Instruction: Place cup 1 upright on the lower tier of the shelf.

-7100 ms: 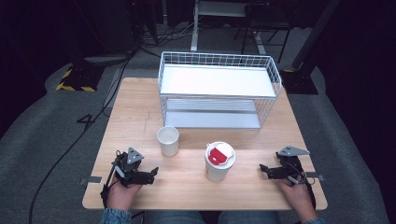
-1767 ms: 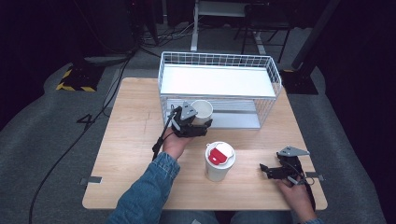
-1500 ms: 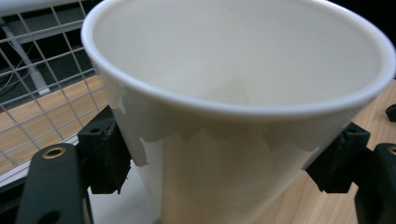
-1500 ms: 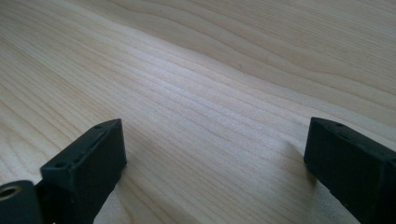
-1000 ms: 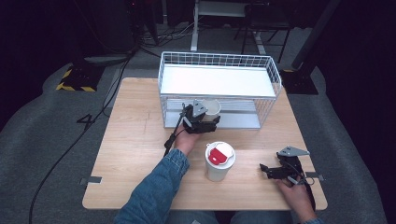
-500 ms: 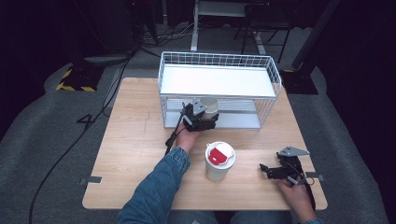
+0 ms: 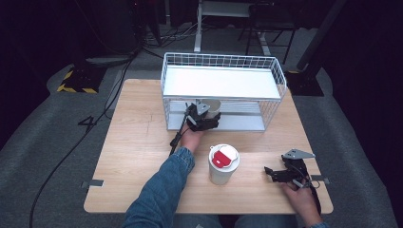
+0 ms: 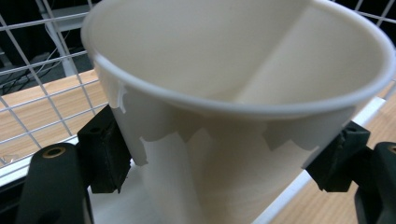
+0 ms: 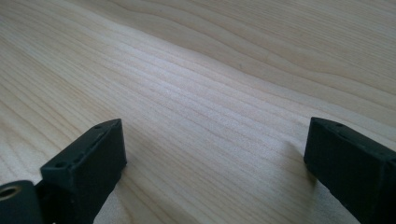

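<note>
My left gripper [image 7: 203, 118] is shut on an empty white paper cup [image 7: 212, 106] at the front opening of the white wire rack [image 7: 223, 90], on its lower shelf level. In the left gripper view the cup [image 8: 233, 116] is tilted, with a black pad [image 8: 103, 156] pressed against each side of it. A second white cup with a red-marked lid [image 7: 223, 163] stands on the table nearer the front. My right gripper [image 7: 275, 174] rests open on the wood at the front right, with bare table between its pads [image 9: 88, 154].
The wire rack has a white top shelf [image 7: 221, 81] and a lower shelf at table level. The wooden table [image 7: 133, 142] has free room on its left side. A black cable [image 7: 177, 135] trails from the left gripper along the sleeve.
My left gripper picked the paper cup up from the table front and carried it forward into the rack's lower opening. Over the last second it edged slightly farther in. The right gripper stayed put.
</note>
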{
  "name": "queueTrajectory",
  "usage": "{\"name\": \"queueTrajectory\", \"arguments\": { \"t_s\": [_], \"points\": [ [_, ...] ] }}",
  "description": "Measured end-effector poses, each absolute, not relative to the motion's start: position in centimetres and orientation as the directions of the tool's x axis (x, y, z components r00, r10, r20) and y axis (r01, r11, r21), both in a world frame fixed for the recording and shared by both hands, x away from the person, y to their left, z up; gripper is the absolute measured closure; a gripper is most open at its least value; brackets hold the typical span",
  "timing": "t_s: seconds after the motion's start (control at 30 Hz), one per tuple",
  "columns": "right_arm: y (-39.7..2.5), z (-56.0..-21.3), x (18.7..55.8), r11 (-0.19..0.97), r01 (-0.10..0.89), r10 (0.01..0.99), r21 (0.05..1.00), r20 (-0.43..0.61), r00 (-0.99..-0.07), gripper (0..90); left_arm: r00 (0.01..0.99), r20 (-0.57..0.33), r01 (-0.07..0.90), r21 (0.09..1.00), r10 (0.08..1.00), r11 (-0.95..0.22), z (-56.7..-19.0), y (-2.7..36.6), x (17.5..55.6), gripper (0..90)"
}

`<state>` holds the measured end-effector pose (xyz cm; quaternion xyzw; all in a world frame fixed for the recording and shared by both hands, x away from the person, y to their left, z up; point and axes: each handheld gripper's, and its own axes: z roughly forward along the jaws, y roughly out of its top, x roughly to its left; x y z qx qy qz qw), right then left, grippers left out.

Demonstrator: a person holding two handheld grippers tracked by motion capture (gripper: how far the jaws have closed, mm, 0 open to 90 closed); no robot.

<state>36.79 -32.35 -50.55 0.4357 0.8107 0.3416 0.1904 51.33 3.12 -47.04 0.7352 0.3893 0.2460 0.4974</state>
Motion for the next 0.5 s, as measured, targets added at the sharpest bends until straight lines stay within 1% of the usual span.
{"name": "queueTrajectory", "arguments": {
  "t_s": [0.23,0.27,0.5],
  "points": [
    [-32.3,-50.5,36.8,0.387,0.576,0.837,0.720,-0.011,-0.548,5.8,0.565,-0.053,0.358,0.915,0.823,-0.186,-47.3,3.4,52.2,21.8],
    [-32.3,-50.5,36.8,0.387,0.576,0.836,0.720,-0.011,-0.548,5.8,0.561,-0.068,0.372,0.911,0.825,-0.178,-47.5,3.4,52.5,21.8],
    [-32.3,-50.5,36.8,0.387,0.576,0.837,0.720,-0.012,-0.548,5.8,0.562,-0.065,0.394,0.898,0.824,-0.198,-47.8,3.2,52.9,21.8]
  ]
}}
